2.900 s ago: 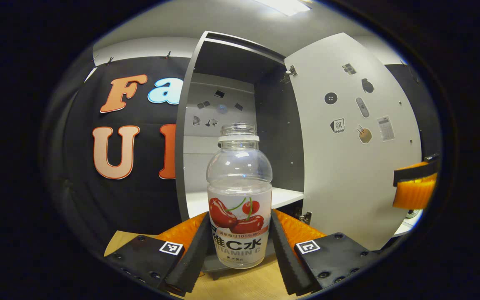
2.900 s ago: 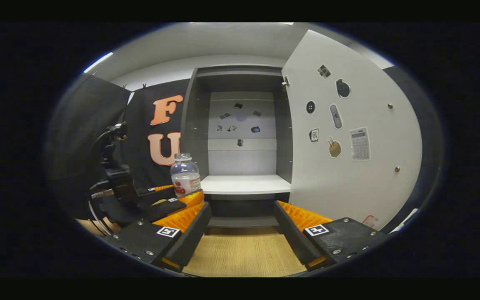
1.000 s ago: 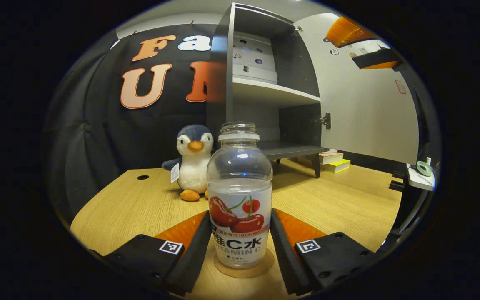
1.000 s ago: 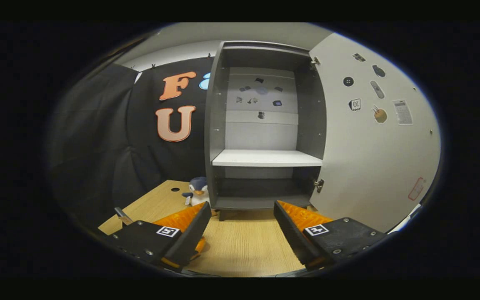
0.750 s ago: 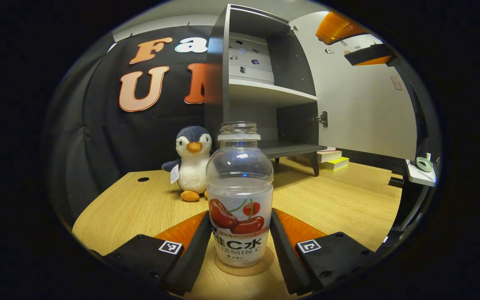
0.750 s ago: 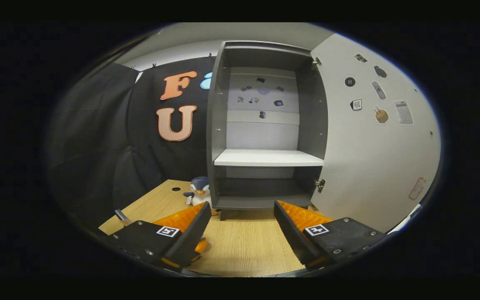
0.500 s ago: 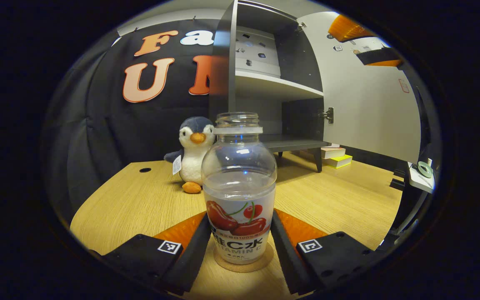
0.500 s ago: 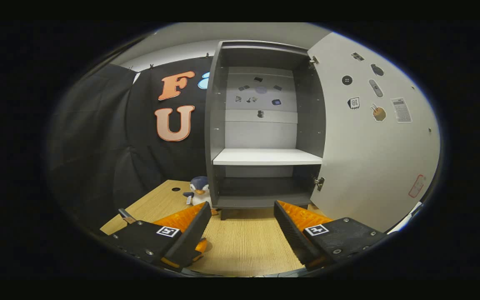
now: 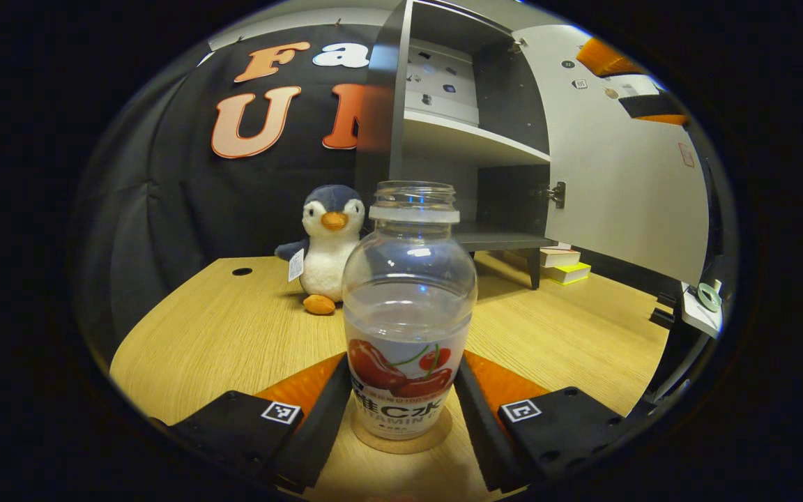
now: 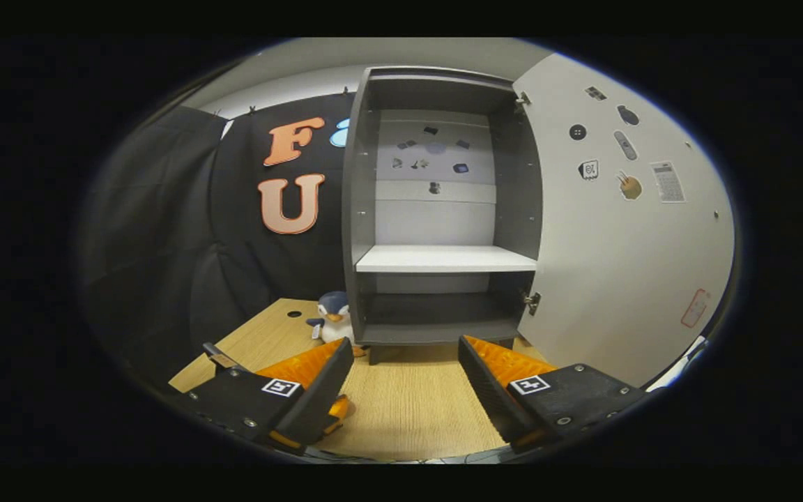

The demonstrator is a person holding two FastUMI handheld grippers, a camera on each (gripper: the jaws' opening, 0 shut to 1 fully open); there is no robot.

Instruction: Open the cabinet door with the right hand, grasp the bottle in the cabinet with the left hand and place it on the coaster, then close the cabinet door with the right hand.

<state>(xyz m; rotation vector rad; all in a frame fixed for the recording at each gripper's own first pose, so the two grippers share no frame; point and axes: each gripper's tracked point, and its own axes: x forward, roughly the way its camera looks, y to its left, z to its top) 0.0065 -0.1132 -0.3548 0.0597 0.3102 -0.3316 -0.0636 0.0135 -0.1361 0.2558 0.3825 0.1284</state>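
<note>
The left gripper (image 9: 401, 411) is held low and level, its fingers pressed on both sides of the bottle (image 9: 407, 314), which is stood on the coaster (image 9: 401, 436) mid-table. The right gripper (image 10: 405, 376) is held spread wide, faced toward the open cabinet (image 10: 443, 209).

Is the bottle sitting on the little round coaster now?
Touching. In the left gripper view the bottle stands upright with its base on the coaster, whose rim peeks out around the bottom, between the left gripper fingers.
</note>
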